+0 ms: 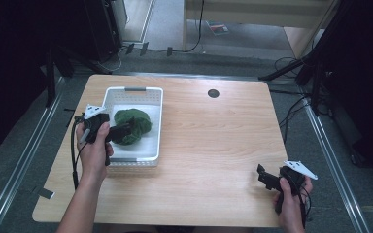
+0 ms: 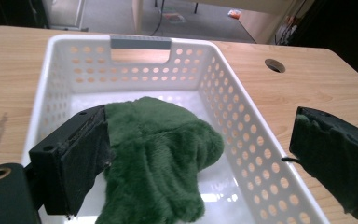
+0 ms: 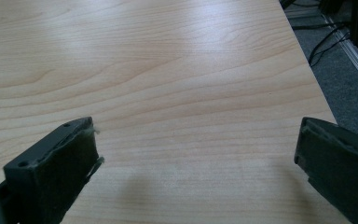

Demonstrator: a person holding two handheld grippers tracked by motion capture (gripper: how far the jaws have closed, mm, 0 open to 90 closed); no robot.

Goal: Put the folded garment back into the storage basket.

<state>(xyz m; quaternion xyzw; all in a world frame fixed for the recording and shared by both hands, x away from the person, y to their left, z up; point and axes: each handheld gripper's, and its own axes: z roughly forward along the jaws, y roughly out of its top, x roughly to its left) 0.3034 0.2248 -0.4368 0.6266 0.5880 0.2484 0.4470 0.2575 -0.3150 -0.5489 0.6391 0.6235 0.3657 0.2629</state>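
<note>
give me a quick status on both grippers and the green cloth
Left gripper open over the white basket. Right gripper open, nothing between jaws. Green cloth lying in basket. Nothing in the way.

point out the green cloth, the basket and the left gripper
green cloth [image 2: 158,154], left gripper view, middle of the fuzzy pile
basket [image 2: 140,43], left gripper view, grey handle on far rim
left gripper [image 1: 124,130], high view, between its fingertips

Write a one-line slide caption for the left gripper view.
Left gripper open above a green plush cloth lying in a white perforated basket on a wooden table.
</note>
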